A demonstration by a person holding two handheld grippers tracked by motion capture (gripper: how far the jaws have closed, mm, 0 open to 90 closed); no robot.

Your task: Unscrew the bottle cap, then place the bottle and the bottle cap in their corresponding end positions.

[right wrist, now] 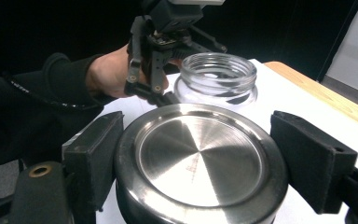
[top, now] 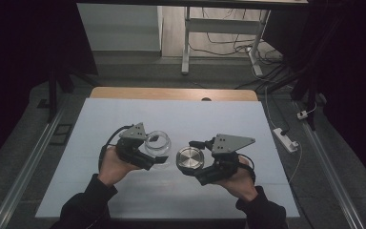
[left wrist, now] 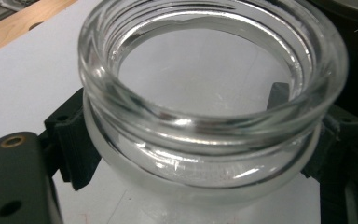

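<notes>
Item one, my left gripper (top: 158, 153): jaws clenched on the glass jar (top: 157, 142), pads bearing on its rounded body just under the threaded neck, mouth up and open. By my judgement it is held low so the rim stays free to take a lid.

Item two, my right gripper (top: 189, 157): jaws clamped on the round steel lid (top: 190, 157), one pad on either side of its rim, flat face up and about level. In my right gripper view the lid (right wrist: 200, 161) sits close below the camera, and the jar (right wrist: 218, 79) stands beyond it at 12 o'clock, the left gripper (right wrist: 168, 95) gripping it.

Item three, relation: in the high view the lid lies at 4 o'clock of the jar, just beside it, not touching.

Item four, the counter (top: 124, 114): white sheet, bare all round the two things, wooden edge at 12 o'clock. Nothing lies between lid and jar mouth; only my own left jaws crowd the jar's near side.

Item five, off the counter: power strip (top: 286, 139) at 3 o'clock, cables on the floor beyond.
</notes>
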